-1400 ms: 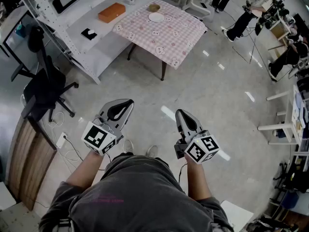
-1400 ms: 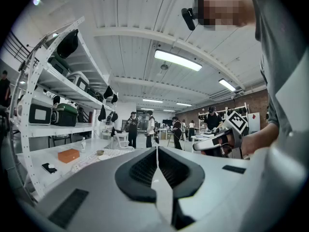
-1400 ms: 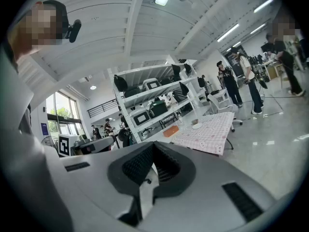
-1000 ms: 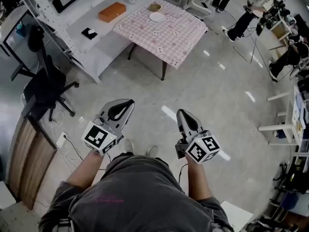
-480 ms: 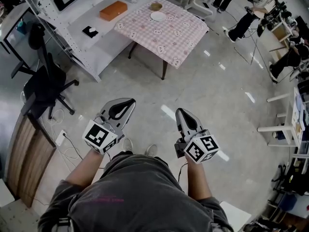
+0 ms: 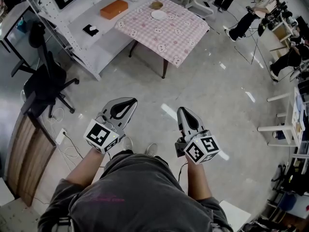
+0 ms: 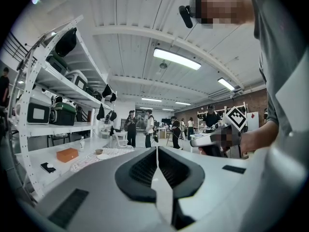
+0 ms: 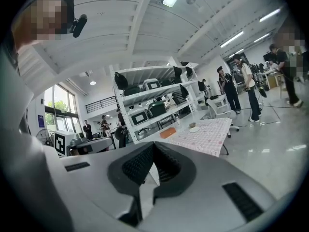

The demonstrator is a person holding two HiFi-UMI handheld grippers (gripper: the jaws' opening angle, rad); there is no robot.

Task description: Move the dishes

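**Table edges slightly farther off; grippers hold place**

The left gripper (image 6: 125,102) and right gripper (image 6: 184,112) are pressed together and empty above the glossy grey floor (image 6: 217,95). Far ahead, the plate (image 6: 158,15) and bowl (image 6: 155,5) sit on the pink checked table (image 6: 181,35), right of white shelving (image 6: 72,30).

The table (image 6: 179,35) stands far ahead of you, beside the shelf (image 6: 72,25). On it, the bowl (image 6: 156,5) sits behind the plate (image 6: 158,14).

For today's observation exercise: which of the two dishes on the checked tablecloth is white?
The flat plate is white; the small bowl beside it is brown and deeper.
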